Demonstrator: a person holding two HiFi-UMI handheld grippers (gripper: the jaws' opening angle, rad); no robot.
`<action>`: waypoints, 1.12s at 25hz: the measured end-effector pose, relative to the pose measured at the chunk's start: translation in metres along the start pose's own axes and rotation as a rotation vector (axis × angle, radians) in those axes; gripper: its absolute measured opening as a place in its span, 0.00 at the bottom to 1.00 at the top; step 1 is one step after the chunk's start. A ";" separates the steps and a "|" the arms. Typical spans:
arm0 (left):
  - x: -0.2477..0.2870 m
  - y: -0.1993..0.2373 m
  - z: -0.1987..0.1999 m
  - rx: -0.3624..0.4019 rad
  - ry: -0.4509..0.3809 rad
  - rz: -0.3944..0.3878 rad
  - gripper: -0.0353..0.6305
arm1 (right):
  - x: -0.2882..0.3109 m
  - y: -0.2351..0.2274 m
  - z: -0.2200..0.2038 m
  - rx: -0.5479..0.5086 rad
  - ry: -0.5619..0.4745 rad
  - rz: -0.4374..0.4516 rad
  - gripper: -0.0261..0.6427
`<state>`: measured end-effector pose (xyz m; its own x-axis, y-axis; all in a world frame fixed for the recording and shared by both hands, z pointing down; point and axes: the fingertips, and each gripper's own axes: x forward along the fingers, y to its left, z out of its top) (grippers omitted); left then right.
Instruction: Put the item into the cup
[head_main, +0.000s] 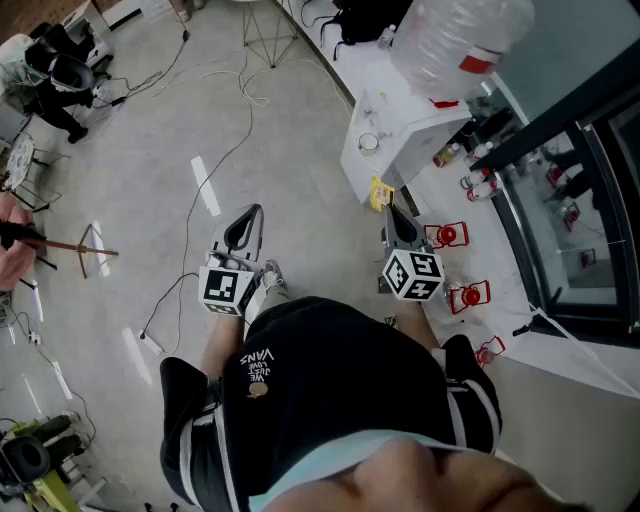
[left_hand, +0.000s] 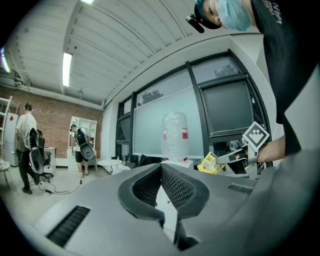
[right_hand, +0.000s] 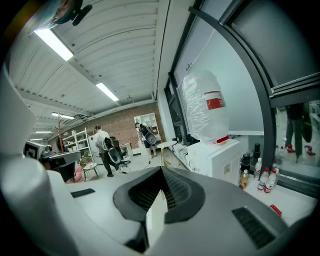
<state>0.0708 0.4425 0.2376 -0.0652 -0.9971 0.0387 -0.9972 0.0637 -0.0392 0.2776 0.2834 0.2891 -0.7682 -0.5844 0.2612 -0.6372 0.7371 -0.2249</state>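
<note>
A small yellow packet (head_main: 381, 192) is pinched at the tip of my right gripper (head_main: 396, 222), just in front of the white water dispenser (head_main: 420, 135). In the right gripper view the jaws (right_hand: 161, 172) are shut on a pale flat sheet (right_hand: 156, 212), the packet seen edge-on. A small round cup (head_main: 369, 143) stands on the dispenser's ledge, a little beyond the packet. My left gripper (head_main: 243, 232) is held over the floor to the left, shut with nothing in it (left_hand: 161, 167). The left gripper view shows the packet (left_hand: 212, 163) and the right gripper off to the right.
A big clear water bottle (head_main: 455, 40) tops the dispenser. Red-handled items (head_main: 448, 236) and small bottles (right_hand: 265, 180) sit on the white counter along the window. Cables (head_main: 215, 165) trail over the floor. People stand far back in the room (right_hand: 102, 142).
</note>
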 end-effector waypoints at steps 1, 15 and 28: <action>0.000 0.001 0.000 0.002 0.000 0.001 0.08 | 0.001 0.000 0.000 0.000 -0.001 0.000 0.10; 0.021 0.008 -0.011 -0.048 -0.013 -0.050 0.09 | 0.013 0.000 0.001 0.034 -0.014 -0.003 0.10; 0.155 0.109 -0.022 -0.052 0.031 -0.385 0.09 | 0.116 0.018 0.023 0.150 -0.064 -0.266 0.10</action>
<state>-0.0489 0.2959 0.2613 0.3138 -0.9468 0.0710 -0.9494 -0.3120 0.0349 0.1756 0.2208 0.2934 -0.5722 -0.7742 0.2705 -0.8150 0.4998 -0.2933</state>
